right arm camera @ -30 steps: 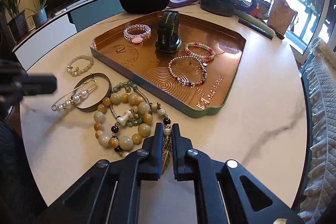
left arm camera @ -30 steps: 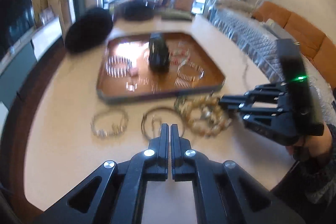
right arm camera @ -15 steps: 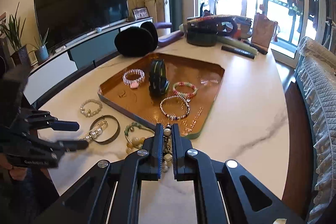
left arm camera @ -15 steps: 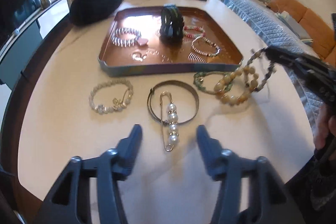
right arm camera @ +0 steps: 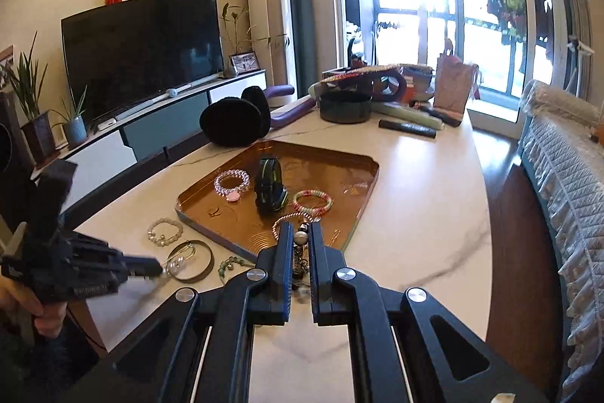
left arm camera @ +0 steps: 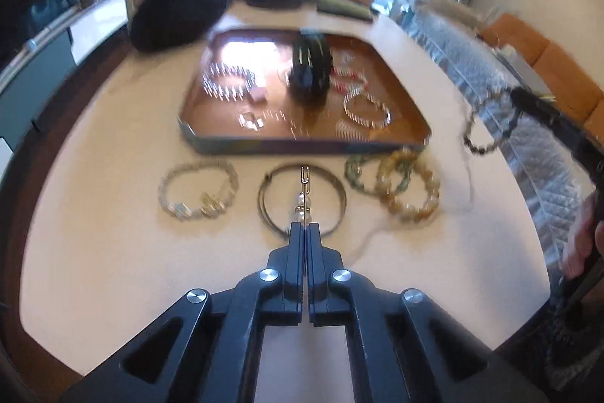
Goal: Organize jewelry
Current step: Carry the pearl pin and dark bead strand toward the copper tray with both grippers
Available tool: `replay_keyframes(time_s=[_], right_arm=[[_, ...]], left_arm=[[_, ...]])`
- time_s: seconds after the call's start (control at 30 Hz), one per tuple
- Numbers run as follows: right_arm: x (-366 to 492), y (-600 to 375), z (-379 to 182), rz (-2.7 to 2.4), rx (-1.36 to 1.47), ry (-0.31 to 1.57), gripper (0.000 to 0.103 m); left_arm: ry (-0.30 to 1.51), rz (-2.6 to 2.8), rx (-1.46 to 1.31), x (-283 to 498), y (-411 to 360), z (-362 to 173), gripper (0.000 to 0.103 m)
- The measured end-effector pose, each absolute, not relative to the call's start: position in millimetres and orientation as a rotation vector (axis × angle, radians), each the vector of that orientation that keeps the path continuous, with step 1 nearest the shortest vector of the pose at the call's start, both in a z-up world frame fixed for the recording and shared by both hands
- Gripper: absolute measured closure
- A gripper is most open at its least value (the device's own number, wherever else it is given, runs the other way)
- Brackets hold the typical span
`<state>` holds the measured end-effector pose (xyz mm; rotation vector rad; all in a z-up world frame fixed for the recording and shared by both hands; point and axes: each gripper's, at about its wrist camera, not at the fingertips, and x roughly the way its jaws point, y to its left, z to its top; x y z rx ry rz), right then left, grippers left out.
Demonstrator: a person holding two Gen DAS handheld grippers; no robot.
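My left gripper [left arm camera: 305, 227] is shut on the pearl safety-pin brooch [left arm camera: 304, 189], which lies inside a metal bangle [left arm camera: 302, 198] on the table. My right gripper [right arm camera: 301, 233] is shut on a beaded bracelet [right arm camera: 299, 252] and holds it in the air; it hangs at the right of the left wrist view [left arm camera: 487, 125]. A copper tray [left arm camera: 400, 93] holds a dark watch band [left arm camera: 309, 70] and several bracelets. A pale bead bracelet [left arm camera: 198, 189] and amber and green bead bracelets [left arm camera: 396, 182] lie in front of the tray.
Black earmuffs [left arm camera: 177, 14] sit behind the tray on the left. Boxes, a bag and a remote [right arm camera: 407, 129] clutter the far end of the table. A quilted chair back [right arm camera: 566, 176] stands at the right. A TV [right arm camera: 143, 51] is beyond the table.
My left gripper was open half a second ago and has shut on the pearl pin. My right gripper has lifted its bracelet higher, away from the bead bracelets left on the table.
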<state>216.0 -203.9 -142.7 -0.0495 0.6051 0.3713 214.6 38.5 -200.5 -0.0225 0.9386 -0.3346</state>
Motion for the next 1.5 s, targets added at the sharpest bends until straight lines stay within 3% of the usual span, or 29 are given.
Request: replay_keyframes(time_s=[0.53, 1.0, 1.13, 1.5], right_arm=[[208.6, -175.3, -140.2, 0.429, -0.094, 0.608, 0.096], [227.8, -158.2, -69.7, 0.467, 0.015, 0.537, 0.096], [242.8, -159.1, -71.8, 0.460, 0.078, 0.540, 0.096], [290.1, -175.7, -161.0, 0.412, 0.116, 0.735, 0.096]], left_arm=[[0.841, -0.342, -0.019, 207.0, 33.6, -167.9, 0.102], [0.632, -0.328, -0.011, 229.9, 17.7, -84.2, 0.102], [0.653, -0.336, -0.064, 247.7, 27.1, -96.0, 0.102], [0.846, -0.304, -0.173, 313.1, 42.5, -171.3, 0.102]])
